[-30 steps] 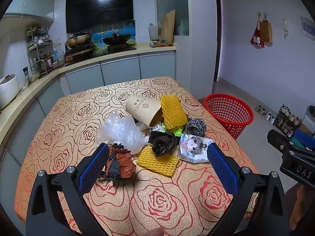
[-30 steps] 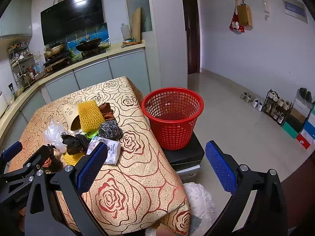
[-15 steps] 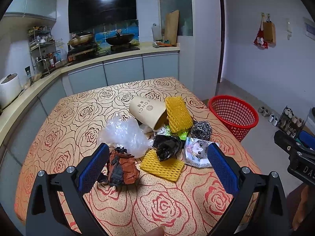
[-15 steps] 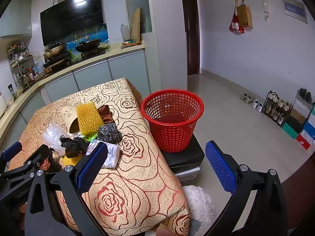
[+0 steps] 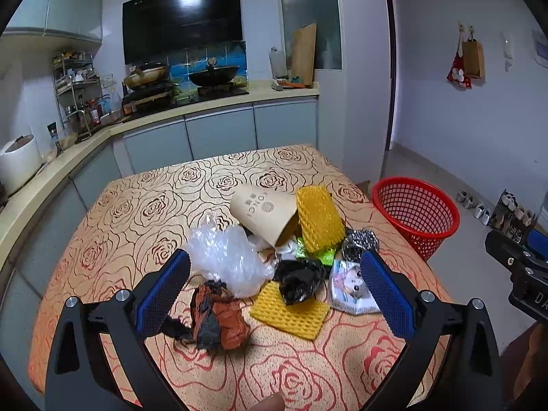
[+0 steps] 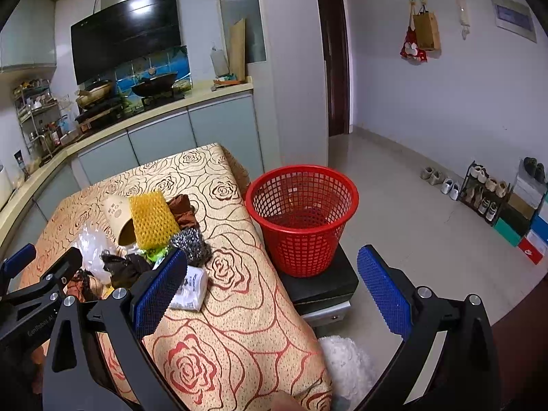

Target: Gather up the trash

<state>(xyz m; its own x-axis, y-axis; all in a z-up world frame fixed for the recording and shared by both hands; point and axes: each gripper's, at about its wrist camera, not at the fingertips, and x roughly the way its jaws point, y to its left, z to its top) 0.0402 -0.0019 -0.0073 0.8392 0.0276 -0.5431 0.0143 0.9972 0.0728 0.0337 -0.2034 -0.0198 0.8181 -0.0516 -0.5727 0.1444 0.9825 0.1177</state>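
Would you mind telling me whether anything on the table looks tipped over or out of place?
The paper cup lies on its side among the trash, its open mouth toward the flat yellow foam net. The red basket stands upright.

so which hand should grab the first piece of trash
Left, probably. Its open tongs face the pile, framing the black bag. The right tongs, also open, point toward the basket with the pile off to their left.

The tablecloth (image 5: 144, 212) at frame centre is tan with red and brown roses. On it: yellow foam netting (image 5: 320, 219), a beige paper cup (image 5: 263, 214), a black bag (image 5: 299, 279) — and, right, a red mesh basket (image 6: 301, 219). Blue pads (image 5: 164, 291) line the black grippers.
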